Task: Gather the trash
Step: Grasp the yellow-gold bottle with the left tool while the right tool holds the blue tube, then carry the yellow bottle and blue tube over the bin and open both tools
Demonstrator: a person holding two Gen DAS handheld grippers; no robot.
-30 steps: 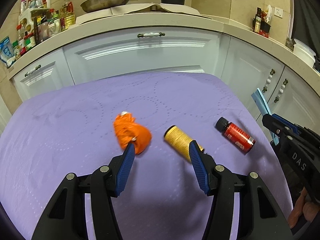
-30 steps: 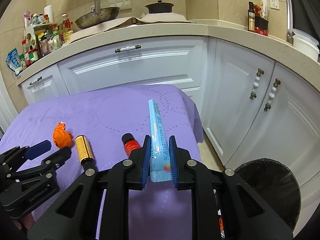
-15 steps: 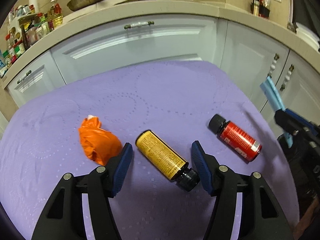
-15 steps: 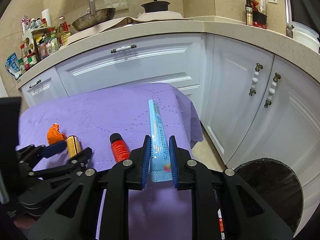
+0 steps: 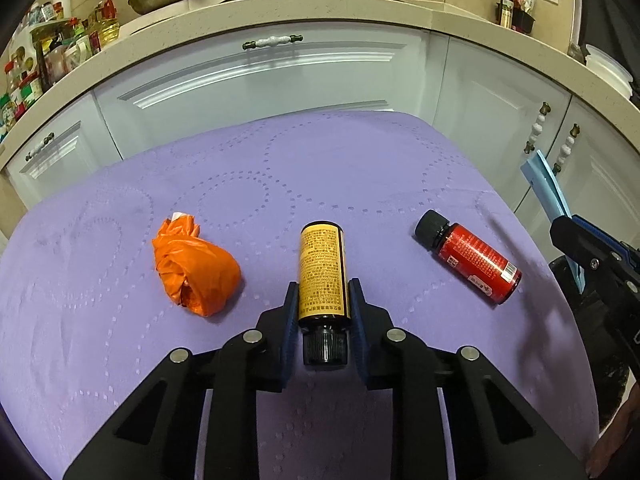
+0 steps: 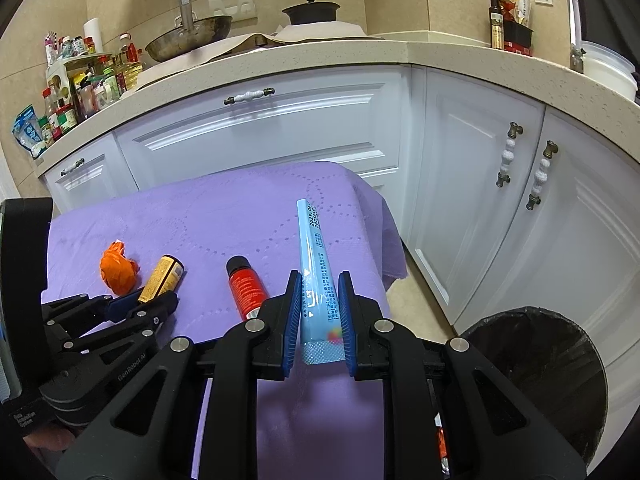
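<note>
Now: left gripper (image 5: 322, 300) jaws have just been closing, pads pinching the yellow bottle (image 5: 322, 268) low on its body by the cap, on the purple cloth (image 5: 320, 168) | advice: lift straight, keep it level | right gripper (image 6: 319, 308) clamped on blue tube (image 6: 318, 276) | bin (image 6: 560, 368) right, beside the table | orange bag (image 5: 196, 268), red bottle (image 5: 472, 258) left to collect

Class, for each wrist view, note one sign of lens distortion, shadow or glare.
Left wrist view: the beige countertop edge bows into an arc, and dark corners vignette the frame. Right wrist view: the white cabinet doors curve outward, and glare streaks the pale blue tube.
</note>
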